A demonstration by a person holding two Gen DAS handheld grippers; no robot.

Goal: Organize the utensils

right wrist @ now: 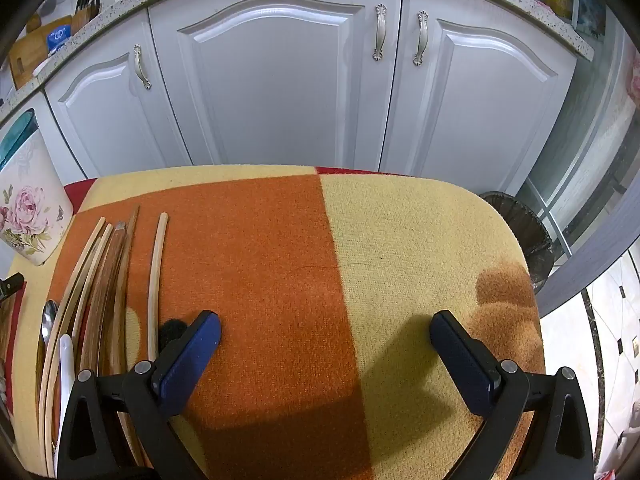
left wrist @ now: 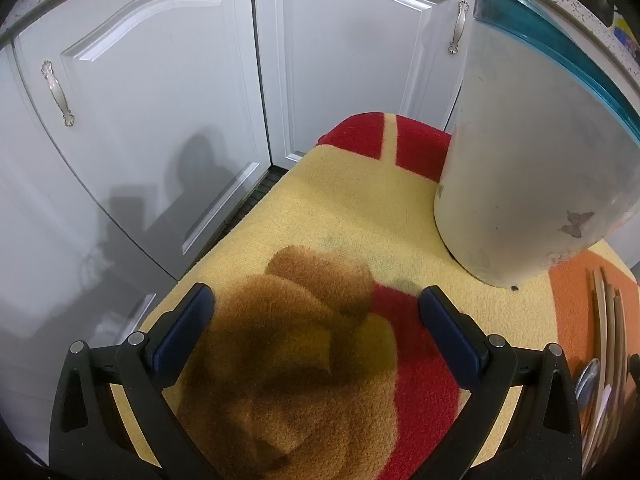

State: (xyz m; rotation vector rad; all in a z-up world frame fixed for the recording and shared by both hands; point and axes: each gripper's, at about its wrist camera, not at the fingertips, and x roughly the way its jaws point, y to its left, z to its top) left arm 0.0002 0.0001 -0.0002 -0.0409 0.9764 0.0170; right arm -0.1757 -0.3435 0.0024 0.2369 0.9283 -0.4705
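Utensils [right wrist: 100, 300] lie in a loose bundle along the left side of the cloth-covered table [right wrist: 420, 240], on its orange panel; we count several long pale and brown wooden sticks running away from us, with one pale stick [right wrist: 154, 280] set a little apart to their right. Among them we make out the bowl of a metal spoon [right wrist: 49, 320] and a white handle [right wrist: 66, 360], but their near ends are hidden behind our right gripper [right wrist: 326, 328] and cut off by the frame, so we cannot say what each piece is. A small dark object [right wrist: 173, 328] just beside the left finger is too blurred to identify.

Our right gripper hovers over the orange and yellow cloth with its fingers spread wide, holding nothing. Our left gripper [left wrist: 316, 300] is likewise spread wide and empty, above a brown bear-shaped figure [left wrist: 304, 352] woven into the cloth.

From the left wrist view we see the same bundle only as a sliver at the right edge [left wrist: 608, 340]. A tall cream holder [left wrist: 532, 160] with a teal rim stands on the table beyond it; its opening is out of view there, and in the right wrist view it is cropped at the left edge, showing a pink rose print [right wrist: 28, 208]. White cabinet doors [right wrist: 280, 80] fill the background.
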